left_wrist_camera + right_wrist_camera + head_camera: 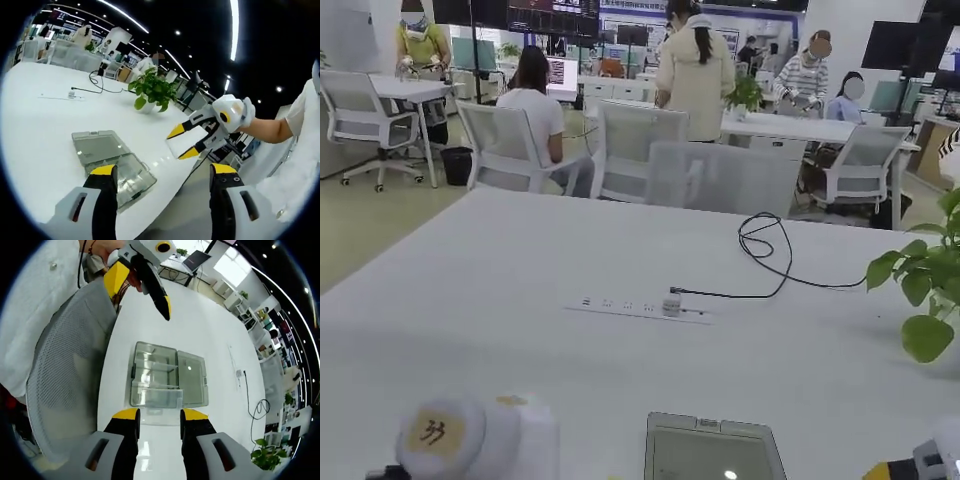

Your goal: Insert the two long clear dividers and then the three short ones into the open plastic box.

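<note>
At the near edge of the white table [520, 300], the open plastic box [152, 346] is lying flat, its hinged lid [192, 377] lying open toward the far side; the head view is catching that lid at its lower margin. The right gripper [159, 415] is pinching a clear divider [160, 402] between its yellow-tipped fingers [125, 416], which are standing narrow around the sheet; the divider is hanging near the right side of the box, with the gripper pointing leftward across it. The left gripper [165, 172] is hovering on the left of the box, its fingers standing wide apart and holding nothing, so the box is sitting between the two grippers. Faint lines are crossing the interior of the box, possibly a divider already seated, though glare is blurring them. Farther out on the table, a power strip [635, 307] is lying flat with a black cable [765, 245] looping away from it to the right, and a leafy plant [930, 290] is reaching in from the right edge. A grey mesh chair [65, 370] is standing against the near side of the table, beside a person's white shirt [30, 315].
</note>
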Motion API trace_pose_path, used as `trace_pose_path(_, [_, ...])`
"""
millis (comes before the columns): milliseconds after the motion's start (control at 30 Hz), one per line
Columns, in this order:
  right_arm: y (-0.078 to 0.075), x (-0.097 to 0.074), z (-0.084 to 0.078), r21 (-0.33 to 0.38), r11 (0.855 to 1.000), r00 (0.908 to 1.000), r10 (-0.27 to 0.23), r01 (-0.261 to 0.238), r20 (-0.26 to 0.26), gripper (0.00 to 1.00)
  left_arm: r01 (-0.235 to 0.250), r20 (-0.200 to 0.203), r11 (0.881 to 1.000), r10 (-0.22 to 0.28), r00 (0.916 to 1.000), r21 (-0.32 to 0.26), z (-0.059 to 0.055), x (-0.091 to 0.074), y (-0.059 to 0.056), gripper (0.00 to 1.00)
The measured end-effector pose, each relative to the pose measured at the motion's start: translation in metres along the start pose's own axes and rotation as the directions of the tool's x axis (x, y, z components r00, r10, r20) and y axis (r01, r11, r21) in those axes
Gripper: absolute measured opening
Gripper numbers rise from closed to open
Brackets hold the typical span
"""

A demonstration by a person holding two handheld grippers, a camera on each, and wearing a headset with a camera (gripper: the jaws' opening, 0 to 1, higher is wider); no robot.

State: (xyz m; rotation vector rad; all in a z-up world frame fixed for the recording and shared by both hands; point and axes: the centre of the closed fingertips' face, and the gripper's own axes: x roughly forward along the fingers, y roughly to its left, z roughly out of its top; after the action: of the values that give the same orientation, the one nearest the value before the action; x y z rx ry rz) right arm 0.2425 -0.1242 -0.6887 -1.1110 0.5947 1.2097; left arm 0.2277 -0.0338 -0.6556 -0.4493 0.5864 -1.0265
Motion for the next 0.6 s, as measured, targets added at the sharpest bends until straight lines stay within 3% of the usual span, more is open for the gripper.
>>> trace_pose_path(100, [0.000,-0.010,0.019,-0.019,0.999,0.9993,-0.036,0.036,0.010,0.33,0.041,0.030,0.995,-0.039,0.9988,-0.094,0.008,0.009,-0.009,0.65])
trace_pose_path(200, [0.002,-0.016,0.032,-0.026,0.999,0.9986,-0.047,0.047,0.027,0.33,0.081,0.046,0.980,-0.074,0.9962,-0.181,0.011,0.019,-0.019,0.55])
trace_pose_path(333, [0.000,-0.025,0.049,-0.039,0.996,0.9960,-0.078,0.080,0.043,0.33,0.094,0.006,0.981,-0.094,0.9956,-0.169,0.004,0.031,-0.028,0.46])
trace_pose_path(433, [0.002,-0.030,0.060,-0.047,0.995,0.9952,-0.084,0.086,0.051,0.33,0.108,0.000,0.976,-0.110,0.9940,-0.191,0.002,0.036,-0.032,0.37])
trace_pose_path(600, [0.004,-0.032,0.065,-0.096,0.990,0.9947,-0.096,0.099,0.037,0.33,0.120,0.002,0.970,-0.122,0.9925,-0.211,0.002,0.038,-0.035,0.23])
